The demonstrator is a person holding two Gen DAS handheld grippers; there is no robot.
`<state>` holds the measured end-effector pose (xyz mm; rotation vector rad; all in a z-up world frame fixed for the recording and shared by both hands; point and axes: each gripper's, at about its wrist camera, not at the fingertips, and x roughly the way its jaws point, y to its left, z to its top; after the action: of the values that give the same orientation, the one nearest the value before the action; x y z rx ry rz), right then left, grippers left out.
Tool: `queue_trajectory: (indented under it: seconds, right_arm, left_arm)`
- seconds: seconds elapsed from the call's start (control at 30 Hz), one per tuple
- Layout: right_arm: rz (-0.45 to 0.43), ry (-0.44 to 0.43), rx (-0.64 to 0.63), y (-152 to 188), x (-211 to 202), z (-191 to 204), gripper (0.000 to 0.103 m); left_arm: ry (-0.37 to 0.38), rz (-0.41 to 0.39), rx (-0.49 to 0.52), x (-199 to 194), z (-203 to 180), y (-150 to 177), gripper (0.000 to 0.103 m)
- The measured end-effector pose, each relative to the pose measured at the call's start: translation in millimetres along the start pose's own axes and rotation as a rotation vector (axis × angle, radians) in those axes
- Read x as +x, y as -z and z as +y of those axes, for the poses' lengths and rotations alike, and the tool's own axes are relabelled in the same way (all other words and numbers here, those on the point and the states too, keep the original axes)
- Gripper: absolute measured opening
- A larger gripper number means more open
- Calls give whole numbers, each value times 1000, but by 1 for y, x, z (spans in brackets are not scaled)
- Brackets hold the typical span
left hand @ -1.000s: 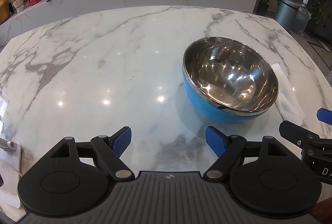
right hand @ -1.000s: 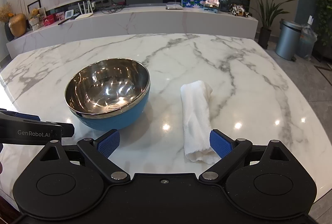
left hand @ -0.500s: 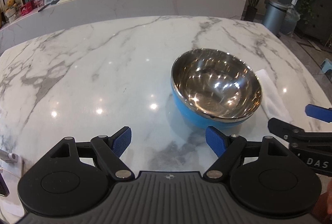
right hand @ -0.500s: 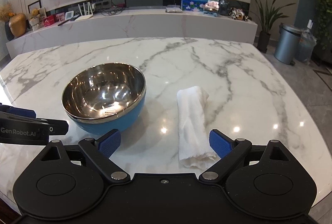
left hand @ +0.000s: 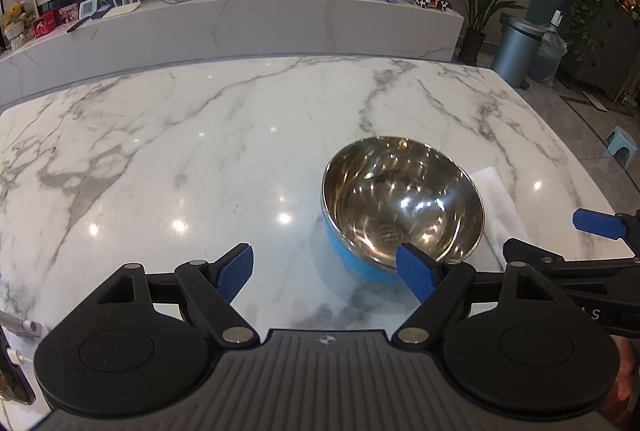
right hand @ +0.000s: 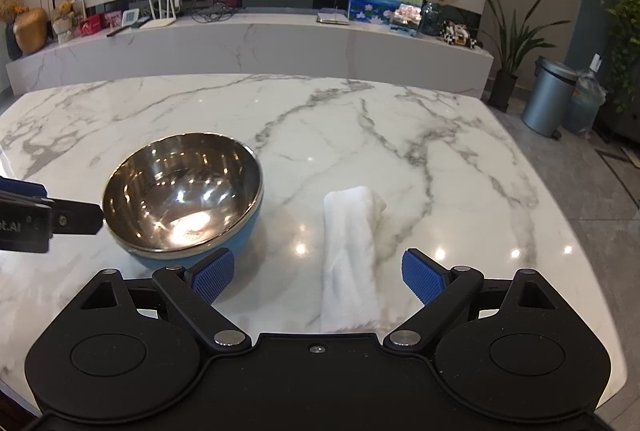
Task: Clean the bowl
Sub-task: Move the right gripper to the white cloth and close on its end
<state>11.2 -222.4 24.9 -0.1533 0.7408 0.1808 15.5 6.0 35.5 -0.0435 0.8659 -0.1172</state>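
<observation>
A bowl [left hand: 404, 207] [right hand: 182, 199] with a steel inside and a blue outside stands upright on the marble table [left hand: 180, 135] [right hand: 440, 135]. A folded white cloth [right hand: 352, 263] [left hand: 500, 199] lies flat just to its right. My left gripper [left hand: 326, 271] is open above the table, its right fingertip overlapping the bowl's near rim in the view. My right gripper [right hand: 318, 273] is open too, hovering over the near end of the cloth, which shows between its fingers. Each gripper appears at the edge of the other's view.
Behind the table runs a long marble sideboard [right hand: 248, 43] with a router, frames and a painting. A grey bin [right hand: 550, 99] and potted plants [right hand: 516, 43] stand on the floor to the right. A cable and phone [left hand: 16, 359] lie at the table's near left corner.
Both grippers have pulled back and risen, so bowl and cloth sit lower and nearer the fingers. The right gripper now straddles the cloth's near end. Bowl and cloth have not moved.
</observation>
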Motion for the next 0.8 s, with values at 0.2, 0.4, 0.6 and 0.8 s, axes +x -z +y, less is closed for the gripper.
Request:
queue_trajectory:
  seconds: [0.2, 0.4, 0.6, 0.8]
  right_arm:
    - [31, 2, -35, -14, 11, -4, 91]
    - [58, 7, -57, -24, 30, -10, 91]
    - [101, 9, -4, -16, 47, -24, 91]
    - [135, 8, 13, -5, 58, -27, 91]
  left_arm:
    - [-11, 16, -5, 9, 3, -18, 78]
    - [-18, 46, -9, 24, 8, -31, 78]
    - [1, 82, -50, 42, 16, -27, 78]
    - [28, 101, -70, 48, 18, -25, 76]
